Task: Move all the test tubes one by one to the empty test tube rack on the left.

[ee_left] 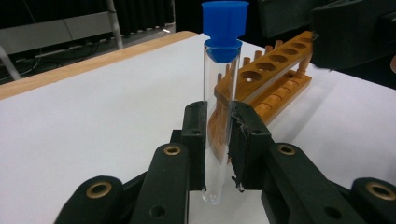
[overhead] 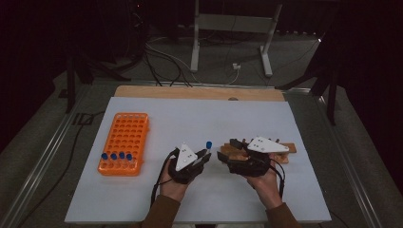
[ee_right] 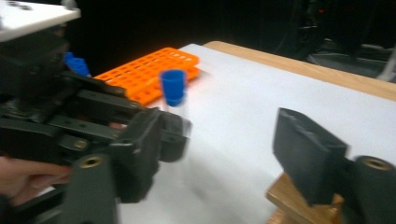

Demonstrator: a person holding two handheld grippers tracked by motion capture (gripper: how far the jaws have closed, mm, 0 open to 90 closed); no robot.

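A clear test tube with a blue cap [ee_left: 223, 56] stands upright between the jaws of my left gripper [ee_left: 217, 122], which is shut on its lower half. In the high view the left gripper [overhead: 205, 156] sits at the table's front middle, the capped tube [overhead: 208, 144] rising from it. My right gripper [overhead: 223, 153] faces it from the right, just in front of a wooden tube rack [overhead: 285, 148]. Its jaws stand wide open [ee_right: 219, 135], and the blue-capped tube [ee_right: 173, 86] shows close to its left jaw. The wooden rack [ee_left: 273, 77] has several empty holes.
An orange tube rack [overhead: 126, 137] lies at the left of the white table top [overhead: 199, 118], with several blue-capped tubes [overhead: 116, 156] in its front row. A wooden strip [overhead: 199, 92] borders the table's far edge. Cables and stand legs lie on the floor beyond.
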